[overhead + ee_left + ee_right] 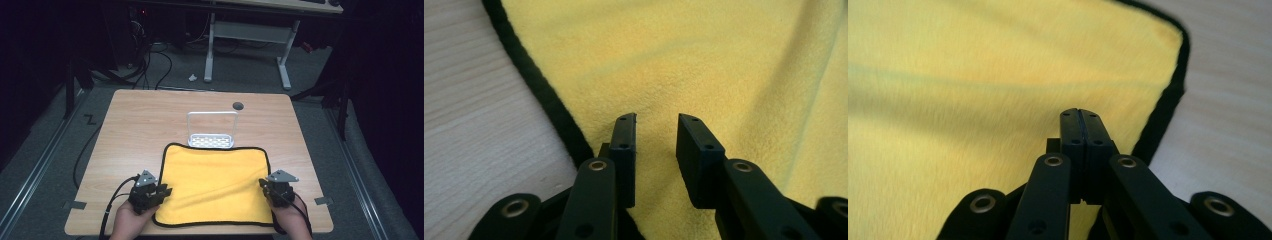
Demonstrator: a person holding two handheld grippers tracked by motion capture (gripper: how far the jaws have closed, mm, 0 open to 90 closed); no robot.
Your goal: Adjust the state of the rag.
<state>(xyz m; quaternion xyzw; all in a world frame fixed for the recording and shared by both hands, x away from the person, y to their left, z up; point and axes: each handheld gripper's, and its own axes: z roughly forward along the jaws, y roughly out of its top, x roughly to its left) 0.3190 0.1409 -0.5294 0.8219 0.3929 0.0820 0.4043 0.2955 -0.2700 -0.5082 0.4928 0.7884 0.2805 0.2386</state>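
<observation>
Yellow cloth (215,185) may drag askew, since the left gripper (656,125) hovers with jaws narrowly parted over its edge while the right gripper (1081,117) is pressed closed, its hold on fabric uncertain.

Small white metal rack (211,131) on wooden table (145,120), white desk frame (247,42) beyond.

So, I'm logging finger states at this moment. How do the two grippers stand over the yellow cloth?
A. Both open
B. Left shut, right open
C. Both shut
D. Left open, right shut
D: in the left gripper view the left gripper has a clear gap between its fingers above the yellow cloth, while in the right gripper view the right gripper has its fingers pressed together.
</observation>
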